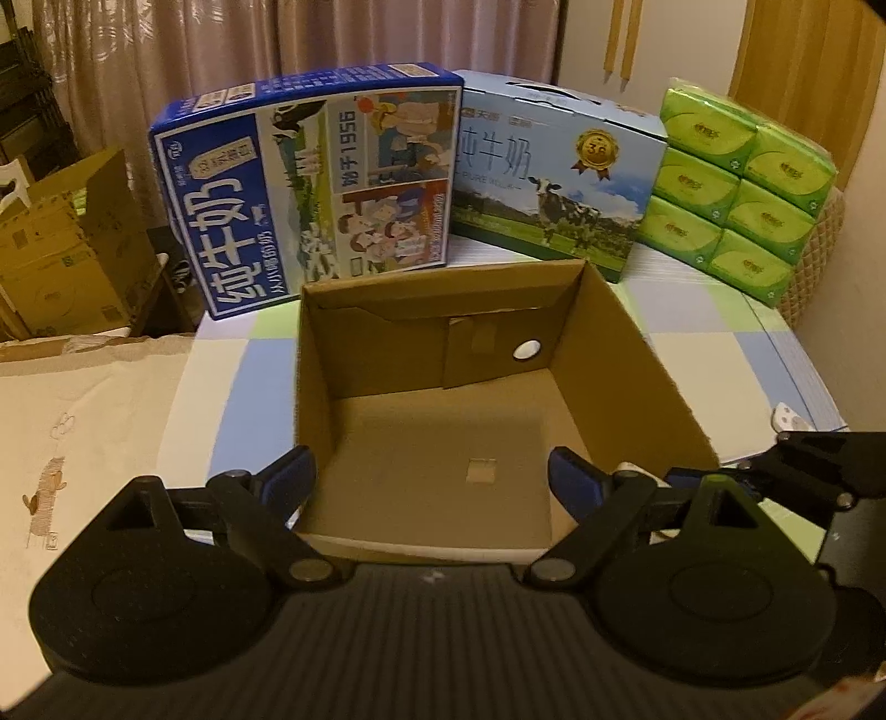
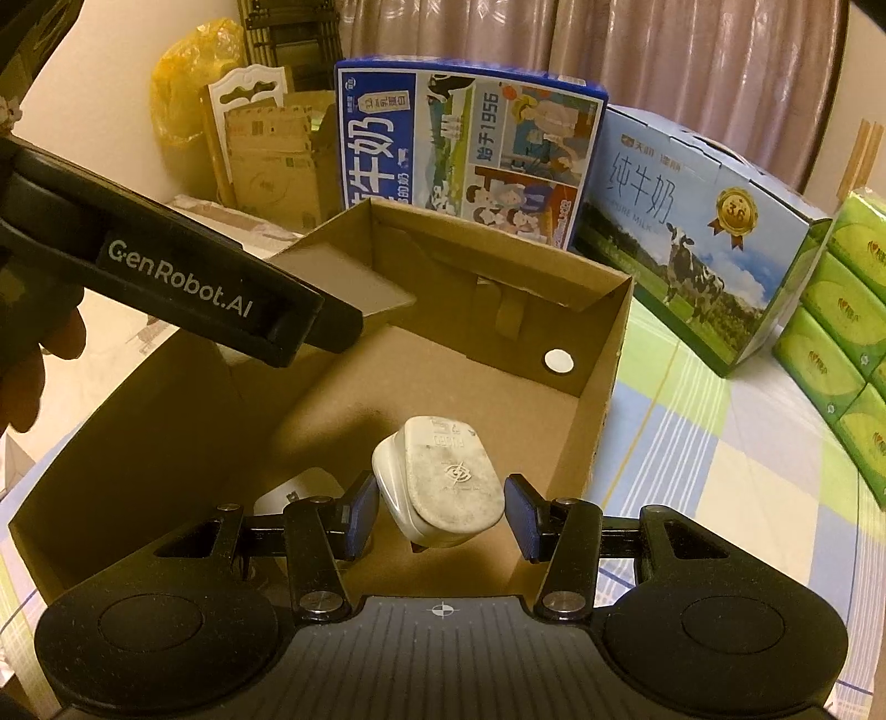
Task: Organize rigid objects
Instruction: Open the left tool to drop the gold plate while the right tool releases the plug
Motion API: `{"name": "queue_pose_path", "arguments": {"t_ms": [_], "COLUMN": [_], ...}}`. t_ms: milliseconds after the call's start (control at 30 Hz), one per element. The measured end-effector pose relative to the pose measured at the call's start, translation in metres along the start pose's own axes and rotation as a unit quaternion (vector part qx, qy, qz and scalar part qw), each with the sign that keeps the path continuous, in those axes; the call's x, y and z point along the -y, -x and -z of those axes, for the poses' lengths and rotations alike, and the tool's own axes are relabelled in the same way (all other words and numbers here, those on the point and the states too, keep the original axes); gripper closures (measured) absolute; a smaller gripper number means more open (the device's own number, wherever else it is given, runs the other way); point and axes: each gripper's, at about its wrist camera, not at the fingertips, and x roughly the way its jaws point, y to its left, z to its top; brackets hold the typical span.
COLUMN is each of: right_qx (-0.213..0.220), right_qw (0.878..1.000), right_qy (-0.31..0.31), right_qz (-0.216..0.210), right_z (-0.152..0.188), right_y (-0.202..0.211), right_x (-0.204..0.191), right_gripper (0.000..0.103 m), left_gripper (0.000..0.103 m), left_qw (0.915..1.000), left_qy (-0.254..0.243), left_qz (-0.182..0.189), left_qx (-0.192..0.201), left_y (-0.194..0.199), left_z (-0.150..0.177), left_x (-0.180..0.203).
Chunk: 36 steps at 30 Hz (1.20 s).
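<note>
Fingers on the right gripper (image 2: 441, 512) pinch a grubby white plug (image 2: 443, 487) just over the cardboard box (image 2: 601, 387) floor, while the left gripper (image 1: 432, 479) hangs wide open above the same box.

Two milk cartons stand side by side, a dark blue one (image 1: 310, 188) and a pale blue one (image 1: 559, 177), green tissue packs (image 1: 742, 183) beside them, curtains (image 1: 277, 39) behind.

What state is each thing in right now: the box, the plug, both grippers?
Cardboard box: open-topped, upright.
White plug: between the right gripper's pads, over the box.
Right gripper: shut on white plug.
Left gripper: open, holding nothing, at the box's near rim.
</note>
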Motion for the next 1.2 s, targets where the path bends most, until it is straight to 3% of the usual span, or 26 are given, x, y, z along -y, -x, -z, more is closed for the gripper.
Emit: {"name": "queue_pose_path", "arguments": {"t_ms": [1033, 1100, 1133, 1200], "right_qx": [0.006, 0.009, 0.013, 0.024], "right_qw": [1.000, 1.000, 1.000, 1.000], "right_qy": [-0.020, -0.020, -0.017, -0.013], "right_qz": [0.000, -0.005, -0.005, -0.005], "right_z": [0.004, 0.004, 0.004, 0.004], "right_y": [0.006, 0.006, 0.008, 0.011], "right_x": [0.000, 0.000, 0.000, -0.001], "right_gripper": [0.056, 0.048, 0.035, 0.031], "left_gripper": [0.015, 0.015, 0.015, 0.015], "left_qw": [0.9999, 0.9999, 0.9998, 0.9998], "left_qy": [0.003, 0.003, 0.004, 0.007], "left_qz": [-0.009, -0.010, -0.010, -0.010], "left_qx": [0.012, 0.013, 0.014, 0.014], "left_y": [0.017, 0.018, 0.019, 0.020], "left_z": [0.002, 0.002, 0.003, 0.004], "left_x": [-0.005, -0.005, -0.005, -0.006]}}
